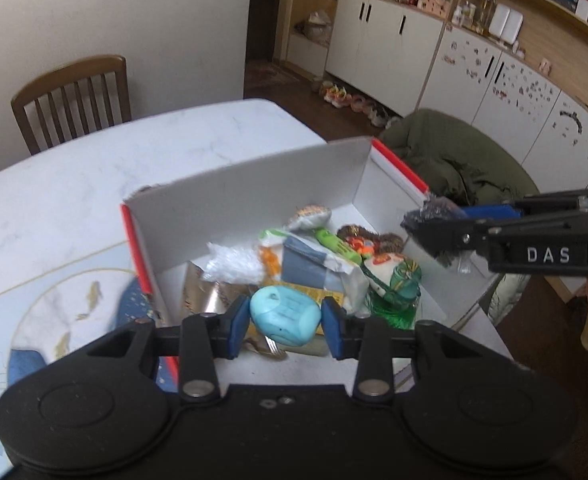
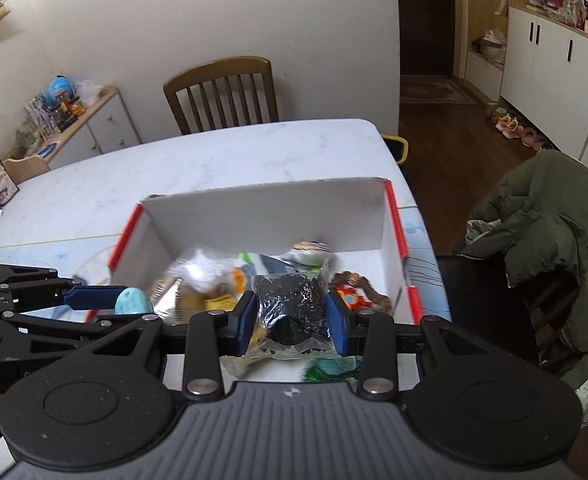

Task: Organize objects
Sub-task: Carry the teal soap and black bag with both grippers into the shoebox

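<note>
A white cardboard box (image 1: 250, 192) with red edges stands on the table and holds several small items. My left gripper (image 1: 286, 322) is shut on a light blue rounded case (image 1: 284, 314), held over the box's near side. The same case (image 2: 134, 301) shows at the left of the right wrist view, in the left gripper (image 2: 106, 300). My right gripper (image 2: 292, 314) is shut on a clear bag of small black pieces (image 2: 290, 304), above the box (image 2: 270, 212). In the left wrist view that bag (image 1: 433, 220) hangs over the box's right wall, in the right gripper (image 1: 441, 236).
The box holds snack packets, a green tube (image 1: 335, 244), a foil pack and a fork (image 1: 268, 346). A patterned blue mat (image 1: 54, 312) lies left of the box. A wooden chair (image 2: 222, 92) stands behind the table; a green coat (image 2: 549, 232) drapes a chair at right.
</note>
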The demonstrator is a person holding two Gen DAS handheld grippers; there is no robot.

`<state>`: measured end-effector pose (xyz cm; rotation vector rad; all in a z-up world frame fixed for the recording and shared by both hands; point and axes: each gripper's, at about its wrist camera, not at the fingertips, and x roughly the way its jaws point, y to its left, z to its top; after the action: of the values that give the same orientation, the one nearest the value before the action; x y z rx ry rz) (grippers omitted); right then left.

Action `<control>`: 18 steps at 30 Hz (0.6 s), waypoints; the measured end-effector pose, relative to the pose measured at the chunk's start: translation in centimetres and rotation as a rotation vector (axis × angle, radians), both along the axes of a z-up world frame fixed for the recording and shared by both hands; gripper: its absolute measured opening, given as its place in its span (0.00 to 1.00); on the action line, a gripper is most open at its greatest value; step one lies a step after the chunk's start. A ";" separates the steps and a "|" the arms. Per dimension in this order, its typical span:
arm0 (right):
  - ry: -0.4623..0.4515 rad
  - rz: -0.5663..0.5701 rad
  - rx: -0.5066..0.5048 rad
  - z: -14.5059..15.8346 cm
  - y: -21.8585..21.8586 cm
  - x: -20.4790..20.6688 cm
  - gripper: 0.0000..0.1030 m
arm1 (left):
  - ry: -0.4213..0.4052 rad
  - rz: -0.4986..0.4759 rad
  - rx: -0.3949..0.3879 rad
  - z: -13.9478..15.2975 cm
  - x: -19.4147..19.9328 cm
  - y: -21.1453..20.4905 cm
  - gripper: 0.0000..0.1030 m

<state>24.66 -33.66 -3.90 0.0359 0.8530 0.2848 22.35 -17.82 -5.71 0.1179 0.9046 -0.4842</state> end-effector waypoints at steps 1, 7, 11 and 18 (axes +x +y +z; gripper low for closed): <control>0.003 -0.001 -0.005 -0.2 -0.2 0.2 0.36 | 0.009 0.000 0.006 -0.3 0.2 -0.2 0.36; 0.030 0.006 -0.025 -1.7 -0.9 2.1 0.36 | 0.035 -0.008 0.041 -1.5 1.6 -1.7 0.36; 0.056 0.026 -0.042 -2.9 -0.7 3.2 0.36 | 0.080 0.001 0.065 -2.7 2.6 -2.2 0.36; 0.093 0.057 -0.095 -5.0 -0.1 4.3 0.36 | 0.150 0.015 0.112 -4.7 4.1 -2.8 0.36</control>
<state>28.97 -33.75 -8.91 -0.0646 0.9599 0.2977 26.43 -20.60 -10.40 0.1783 1.0788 -0.4322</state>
